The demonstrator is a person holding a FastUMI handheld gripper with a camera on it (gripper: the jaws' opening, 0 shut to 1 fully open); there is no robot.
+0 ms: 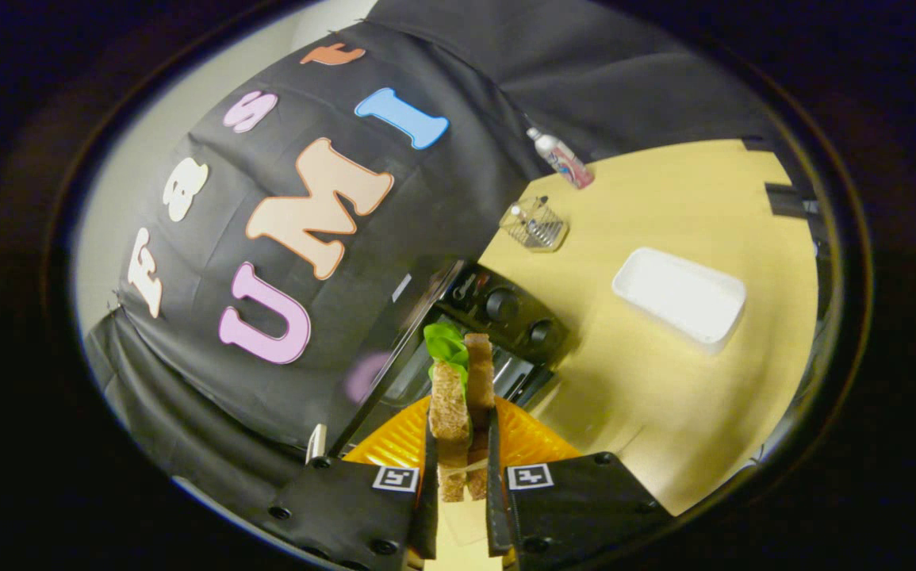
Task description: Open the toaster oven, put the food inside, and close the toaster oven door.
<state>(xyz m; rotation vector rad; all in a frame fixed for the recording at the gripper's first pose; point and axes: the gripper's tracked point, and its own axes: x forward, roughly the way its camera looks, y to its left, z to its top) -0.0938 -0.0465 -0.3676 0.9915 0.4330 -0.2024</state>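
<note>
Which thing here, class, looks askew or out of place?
Nothing stands out. The gripper is shut on the brown-bread sandwich with green lettuce, above the orange ridged plate, ahead of the black toaster oven.

And here we are in a staged recording booth dressed up as a kitchen corner: black cloth wall [442, 206] draped behind a yellow table [664, 396]. Beyond the jaws sits a black toaster oven [505, 317] with knobs, and farther off a white tray [680, 297], a wire basket [535, 224] and a bottle [561, 159].
</note>
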